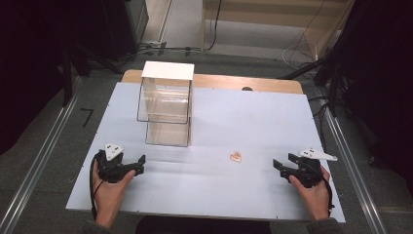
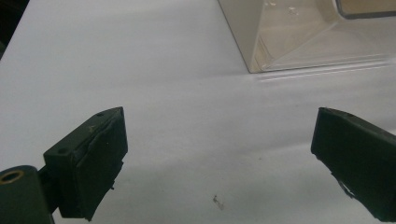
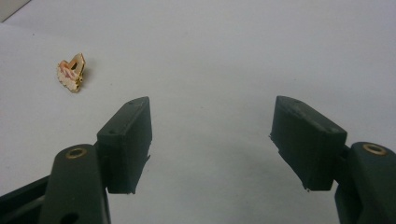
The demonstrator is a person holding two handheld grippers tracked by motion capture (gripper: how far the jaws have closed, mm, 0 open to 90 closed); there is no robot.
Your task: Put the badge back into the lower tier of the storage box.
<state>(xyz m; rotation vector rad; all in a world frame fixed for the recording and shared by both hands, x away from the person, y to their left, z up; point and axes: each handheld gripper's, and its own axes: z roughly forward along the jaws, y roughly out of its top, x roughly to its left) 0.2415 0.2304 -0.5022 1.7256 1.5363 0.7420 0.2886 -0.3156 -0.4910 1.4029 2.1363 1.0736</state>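
Tools both open and empty, left tool [image 1: 141, 165] near-left, right tool [image 1: 278, 166] near-right on bench [image 1: 219, 122], small tan piece [image 1: 236, 157] lying between them, nearer right tool.

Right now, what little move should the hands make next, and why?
Probably slide the right gripper toward the small pinkish piece and centre it between the jaws. Both grippers are open and hold nothing, the piece lies loose on the table, and it sits nearer the right gripper than the left gripper.
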